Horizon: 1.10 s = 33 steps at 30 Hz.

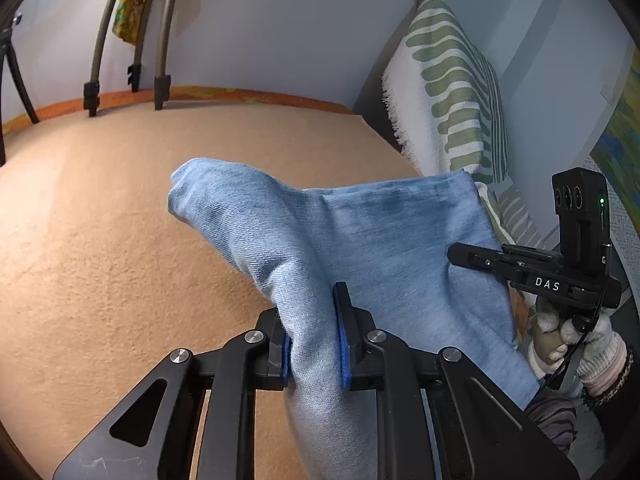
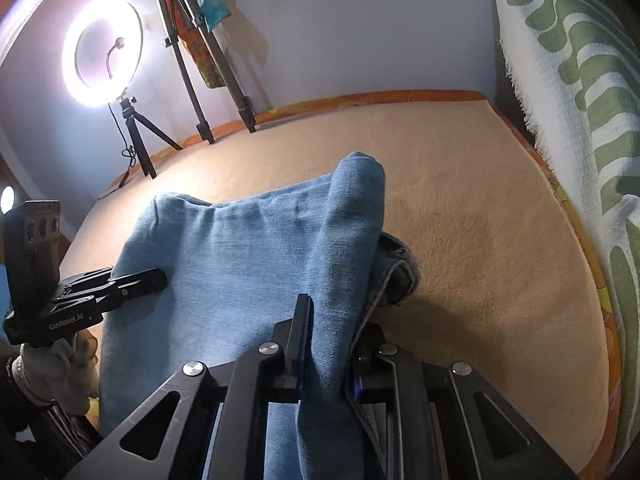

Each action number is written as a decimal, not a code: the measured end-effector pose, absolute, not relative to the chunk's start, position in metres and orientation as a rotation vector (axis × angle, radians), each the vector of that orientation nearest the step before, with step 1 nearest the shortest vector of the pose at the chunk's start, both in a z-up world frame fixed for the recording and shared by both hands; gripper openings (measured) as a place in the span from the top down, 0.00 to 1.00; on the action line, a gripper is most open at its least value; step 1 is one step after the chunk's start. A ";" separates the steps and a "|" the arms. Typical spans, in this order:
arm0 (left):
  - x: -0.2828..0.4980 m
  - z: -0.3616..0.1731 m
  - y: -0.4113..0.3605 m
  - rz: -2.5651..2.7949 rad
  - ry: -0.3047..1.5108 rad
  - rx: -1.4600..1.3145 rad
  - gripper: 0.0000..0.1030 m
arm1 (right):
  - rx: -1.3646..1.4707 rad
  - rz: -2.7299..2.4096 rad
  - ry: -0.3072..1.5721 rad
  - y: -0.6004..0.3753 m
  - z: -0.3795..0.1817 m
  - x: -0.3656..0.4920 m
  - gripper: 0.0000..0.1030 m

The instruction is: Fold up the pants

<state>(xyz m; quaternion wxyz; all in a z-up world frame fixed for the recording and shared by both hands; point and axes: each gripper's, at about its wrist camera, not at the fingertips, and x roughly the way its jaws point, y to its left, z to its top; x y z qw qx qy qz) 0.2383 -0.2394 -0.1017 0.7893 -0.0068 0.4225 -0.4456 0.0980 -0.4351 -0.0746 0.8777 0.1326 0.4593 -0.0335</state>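
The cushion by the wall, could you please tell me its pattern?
White with wavy green stripes and a fringed edge; the cushion shows best in the left wrist view.

A: Any lettering at three o'clock in the left wrist view?
B: "DAS", white, on the right gripper point(image 1: 460, 254).
A: And at nine o'clock in the other view?
B: "GenRobot.AI" on the left gripper point(image 2: 160, 278).

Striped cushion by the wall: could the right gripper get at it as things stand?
Probably not yet. The right gripper is shut on the blue pants, shared with the left gripper. The bedding towards the striped cushion looks bare.
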 end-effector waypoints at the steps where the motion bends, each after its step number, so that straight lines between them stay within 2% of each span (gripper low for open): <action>1: 0.238 -0.101 -0.240 -0.962 0.907 -0.018 0.85 | 0.275 -0.071 0.954 -0.434 -0.073 0.098 0.87; 12: 0.224 -0.062 -0.236 -1.019 0.799 -0.018 0.87 | 0.238 -0.066 0.881 -0.417 -0.036 0.091 0.90; 19: 0.245 -0.038 -0.251 -1.010 0.750 -0.032 0.88 | 0.231 -0.067 0.811 -0.419 -0.009 0.105 0.91; 33: 0.328 -0.006 -0.312 -0.957 0.657 0.015 0.88 | 0.236 -0.096 0.712 -0.484 0.026 0.215 0.91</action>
